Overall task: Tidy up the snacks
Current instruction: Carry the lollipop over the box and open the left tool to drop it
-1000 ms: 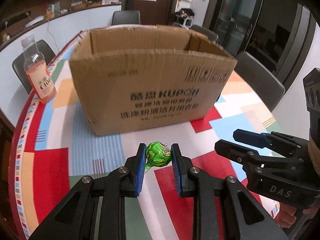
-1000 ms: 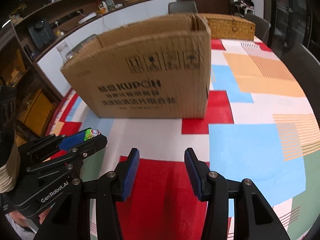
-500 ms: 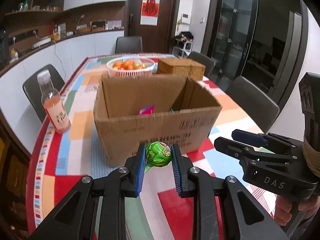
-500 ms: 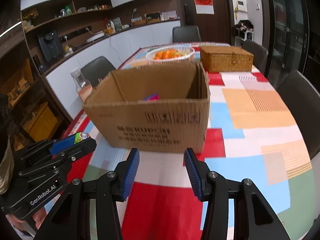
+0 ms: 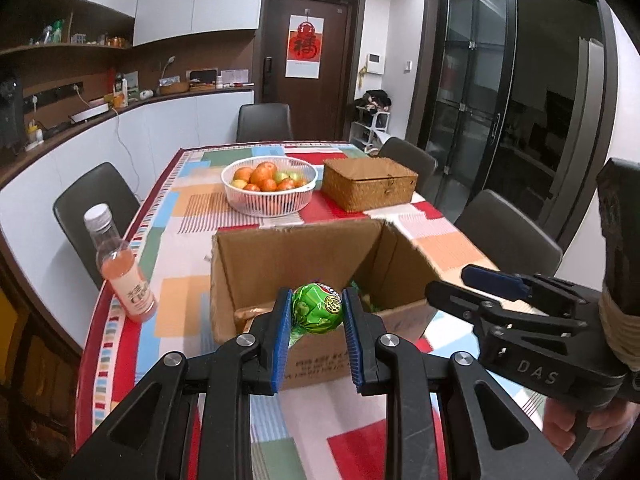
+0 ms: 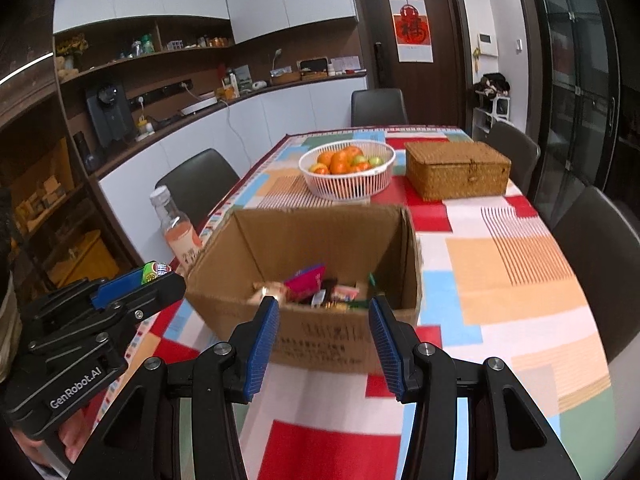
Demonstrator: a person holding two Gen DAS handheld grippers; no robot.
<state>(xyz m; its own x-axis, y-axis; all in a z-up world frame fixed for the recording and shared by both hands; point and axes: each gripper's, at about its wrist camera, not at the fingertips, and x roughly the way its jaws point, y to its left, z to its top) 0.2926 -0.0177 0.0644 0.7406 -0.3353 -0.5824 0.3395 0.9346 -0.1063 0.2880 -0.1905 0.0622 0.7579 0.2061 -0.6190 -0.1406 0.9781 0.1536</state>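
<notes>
My left gripper point(image 5: 316, 312) is shut on a round green wrapped snack point(image 5: 317, 308) and holds it above the near rim of an open cardboard box point(image 5: 256, 264). In the right wrist view the left gripper point(image 6: 138, 280) shows at the left with the green snack point(image 6: 154, 271) between its blue pads. The box point(image 6: 332, 334) holds several wrapped snacks point(image 6: 310, 280). My right gripper point(image 6: 324, 340) is open and empty, in front of the box's near wall; it also shows in the left wrist view point(image 5: 494, 284).
A pink drink bottle point(image 5: 122, 268) stands left of the box. A white basket of fruit point(image 5: 270, 188) and a wicker box point(image 5: 368, 184) sit behind it on the patchwork tablecloth point(image 6: 520, 272). Dark chairs surround the table.
Both grippers have risen and tilted so the box's inside now shows. The left gripper keeps hold of the green snack and is now over the box's near rim.
</notes>
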